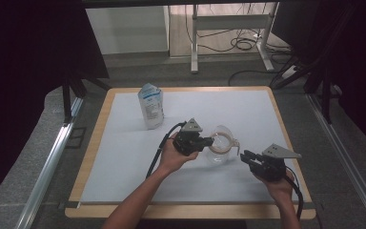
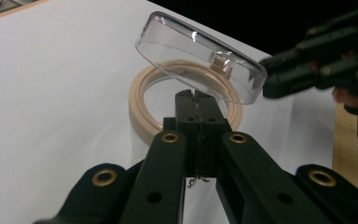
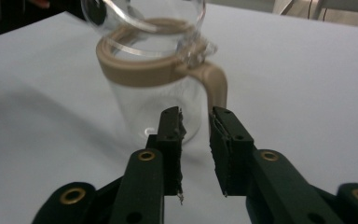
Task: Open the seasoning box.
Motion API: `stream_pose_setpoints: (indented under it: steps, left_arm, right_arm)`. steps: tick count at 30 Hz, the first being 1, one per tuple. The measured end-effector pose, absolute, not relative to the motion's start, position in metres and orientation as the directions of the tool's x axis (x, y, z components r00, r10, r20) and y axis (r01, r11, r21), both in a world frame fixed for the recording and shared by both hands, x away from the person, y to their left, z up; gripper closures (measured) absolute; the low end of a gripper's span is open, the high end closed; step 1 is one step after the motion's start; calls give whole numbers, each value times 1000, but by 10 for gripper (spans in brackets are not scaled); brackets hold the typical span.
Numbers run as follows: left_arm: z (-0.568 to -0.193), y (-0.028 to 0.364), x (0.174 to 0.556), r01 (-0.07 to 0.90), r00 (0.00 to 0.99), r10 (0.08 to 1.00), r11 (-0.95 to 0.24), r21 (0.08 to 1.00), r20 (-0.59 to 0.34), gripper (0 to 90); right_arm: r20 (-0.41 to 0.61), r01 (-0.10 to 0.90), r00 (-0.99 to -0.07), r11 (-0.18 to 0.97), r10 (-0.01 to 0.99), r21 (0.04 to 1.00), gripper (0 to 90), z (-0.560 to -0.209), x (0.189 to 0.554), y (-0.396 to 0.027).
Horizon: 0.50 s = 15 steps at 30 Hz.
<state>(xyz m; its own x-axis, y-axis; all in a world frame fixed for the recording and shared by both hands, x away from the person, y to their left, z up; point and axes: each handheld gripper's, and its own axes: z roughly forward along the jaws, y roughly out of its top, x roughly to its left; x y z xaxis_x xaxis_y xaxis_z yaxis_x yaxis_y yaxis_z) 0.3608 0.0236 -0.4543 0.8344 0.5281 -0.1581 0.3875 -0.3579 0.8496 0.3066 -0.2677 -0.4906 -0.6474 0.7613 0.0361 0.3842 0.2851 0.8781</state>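
Observation:
A clear glass jar with a beige rim and a beige handle stands on the white table top. Its clear lid is tilted up above the mouth. My left gripper is shut, and its closed tips lie at the near side of the rim, with nothing visible between them. My right gripper is just right of the jar. In the right gripper view its jaws stand a little apart, with the handle just ahead of them and nothing between the pads.
A white and blue pouch stands upright at the back left of the table. The wooden table edge runs close behind the right hand. Black curtains hang on both sides, and a desk frame with cables stands beyond.

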Motion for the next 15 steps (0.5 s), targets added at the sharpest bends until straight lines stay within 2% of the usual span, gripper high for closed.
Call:
stream_pose_setpoints:
  steps: [6,7,15]
  left_arm:
    - [-449,20,360,380,835,530,-362,851,-147,900]
    - [-447,17,361,379,838,526,-366,850,-146,900]
    - [-441,8,362,363,849,511,-383,849,-132,900]
  right_arm:
    - [47,412,-671,320,740,853,671,-509,305,-258]
    - [43,415,-680,336,732,846,640,-513,305,-253]
    - [42,415,-700,357,713,837,553,-520,304,-242]
